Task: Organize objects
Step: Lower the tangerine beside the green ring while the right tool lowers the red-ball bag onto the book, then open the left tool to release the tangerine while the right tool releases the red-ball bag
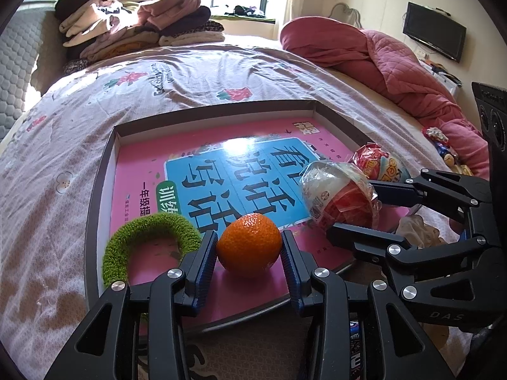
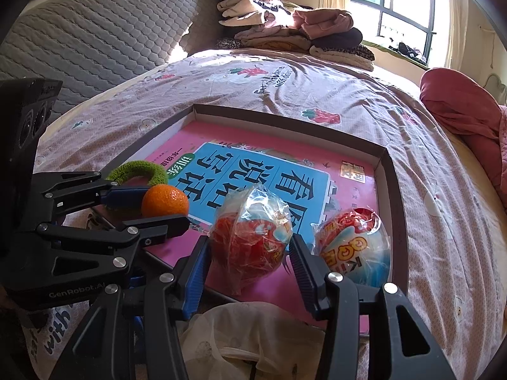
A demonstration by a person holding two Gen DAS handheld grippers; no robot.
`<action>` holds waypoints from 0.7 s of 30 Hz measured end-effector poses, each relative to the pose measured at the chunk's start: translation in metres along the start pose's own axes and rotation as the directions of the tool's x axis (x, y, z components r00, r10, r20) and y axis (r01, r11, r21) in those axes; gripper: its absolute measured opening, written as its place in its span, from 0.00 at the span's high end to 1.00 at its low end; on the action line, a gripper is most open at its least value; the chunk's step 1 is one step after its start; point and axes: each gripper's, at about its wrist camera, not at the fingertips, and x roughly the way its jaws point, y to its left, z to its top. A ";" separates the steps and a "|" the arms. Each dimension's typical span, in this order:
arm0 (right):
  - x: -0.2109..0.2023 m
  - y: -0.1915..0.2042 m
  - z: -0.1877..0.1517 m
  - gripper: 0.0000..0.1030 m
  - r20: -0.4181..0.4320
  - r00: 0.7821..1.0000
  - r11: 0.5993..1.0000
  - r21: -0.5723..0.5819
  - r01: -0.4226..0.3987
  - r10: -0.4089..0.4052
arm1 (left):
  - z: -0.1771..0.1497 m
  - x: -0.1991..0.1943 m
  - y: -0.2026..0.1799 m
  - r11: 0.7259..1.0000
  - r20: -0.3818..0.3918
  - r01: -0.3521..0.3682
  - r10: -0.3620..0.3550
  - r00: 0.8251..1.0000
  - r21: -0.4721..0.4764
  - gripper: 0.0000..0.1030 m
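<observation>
A shallow dark tray (image 1: 98,190) (image 2: 393,190) lies on the bed with a pink and blue book (image 1: 142,164) (image 2: 358,196) inside it. An orange (image 1: 249,240) (image 2: 164,202) rests on the book, and my left gripper (image 1: 249,237) (image 2: 168,205) is shut on it, both blue pads touching its sides. My right gripper (image 2: 248,242) (image 1: 351,209) is shut on a red snack ball in clear wrap (image 2: 250,240) (image 1: 339,196), which also sits on the book. A second wrapped snack ball (image 2: 351,247) (image 1: 377,161) lies just right of it. A green fuzzy ring (image 1: 142,231) (image 2: 139,167) lies left of the orange.
A crumpled white plastic bag (image 2: 253,332) lies at the tray's near edge. Several small wrapped sweets (image 1: 440,145) sit by a pink quilt (image 1: 396,63) on the right. Folded clothes (image 1: 126,25) are piled at the far end of the bed.
</observation>
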 end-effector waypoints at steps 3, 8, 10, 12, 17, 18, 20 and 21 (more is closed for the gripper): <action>0.000 0.000 0.000 0.51 -0.003 1.000 1.000 0.003 0.000 0.000 | 0.000 0.000 0.001 1.000 -0.002 -0.010 0.010 1.000 -0.003 0.56; -0.002 0.000 0.000 0.51 -0.004 1.000 1.000 0.006 0.002 -0.002 | 0.000 0.000 0.003 1.000 -0.003 -0.013 0.013 1.000 -0.009 0.54; -0.003 0.000 0.000 0.51 -0.001 1.000 1.000 0.006 0.005 -0.005 | 0.000 -0.001 0.003 1.000 -0.001 -0.017 0.017 1.000 -0.008 0.54; -0.004 -0.001 0.001 0.51 0.002 1.000 1.000 0.007 0.007 -0.007 | 0.000 -0.002 0.003 1.000 -0.003 -0.015 0.015 1.000 -0.009 0.53; -0.007 -0.002 0.002 0.51 0.010 1.000 1.000 0.013 0.014 -0.014 | 0.002 -0.006 0.002 1.000 0.008 -0.014 0.014 1.000 -0.010 0.50; -0.008 -0.002 0.003 0.51 0.012 1.000 1.000 0.014 0.014 -0.014 | 0.002 -0.007 0.001 1.000 0.010 -0.015 0.015 1.000 -0.009 0.49; -0.008 -0.002 0.003 0.51 0.012 1.000 1.000 0.012 0.015 -0.015 | 0.002 -0.009 0.001 1.000 0.013 -0.016 0.017 1.000 -0.010 0.49; -0.009 -0.001 0.003 0.51 0.015 1.000 1.000 0.013 0.019 -0.019 | 0.002 -0.009 0.001 1.000 0.013 -0.016 0.016 1.000 -0.011 0.49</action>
